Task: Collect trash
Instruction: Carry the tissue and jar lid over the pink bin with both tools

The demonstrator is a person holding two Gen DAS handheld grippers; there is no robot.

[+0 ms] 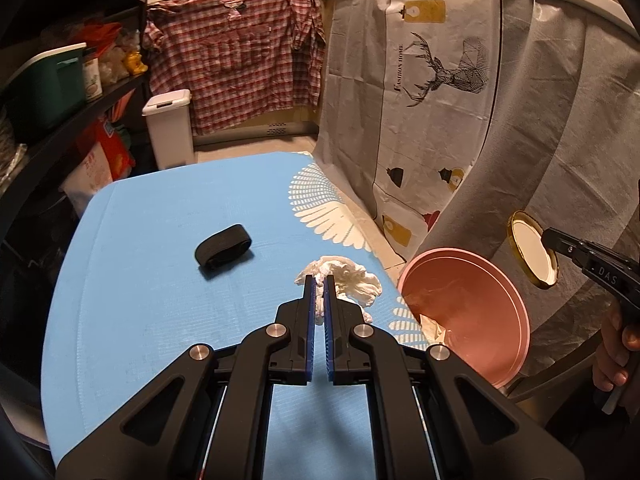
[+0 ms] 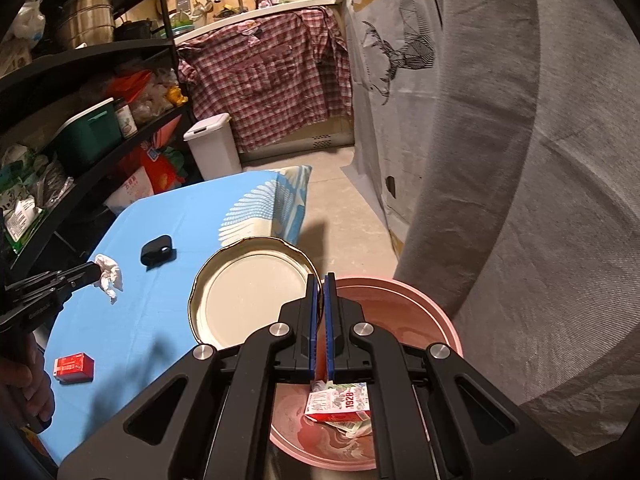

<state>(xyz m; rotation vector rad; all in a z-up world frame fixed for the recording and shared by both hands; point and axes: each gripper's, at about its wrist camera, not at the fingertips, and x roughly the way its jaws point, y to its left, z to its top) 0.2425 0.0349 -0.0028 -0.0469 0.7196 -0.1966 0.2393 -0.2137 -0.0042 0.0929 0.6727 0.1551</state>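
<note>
My left gripper (image 1: 319, 280) is shut on a crumpled white tissue (image 1: 352, 282) just above the blue table (image 1: 160, 280); it also shows in the right wrist view (image 2: 109, 274). My right gripper (image 2: 321, 278) is shut on the rim of a gold-edged jar lid (image 2: 252, 292), held over the edge of the pink bin (image 2: 400, 304). The lid also shows in the left wrist view (image 1: 532, 250), above the bin (image 1: 468, 312). A red-and-white carton (image 2: 340, 402) and other scraps lie inside the bin.
A black folded strap (image 1: 223, 245) lies on the table's middle. A small red box (image 2: 74, 367) lies near the table's front left. A white lidded bin (image 1: 168, 128) stands beyond the table. Shelves (image 1: 60, 100) stand left; a printed curtain (image 1: 440, 100) hangs right.
</note>
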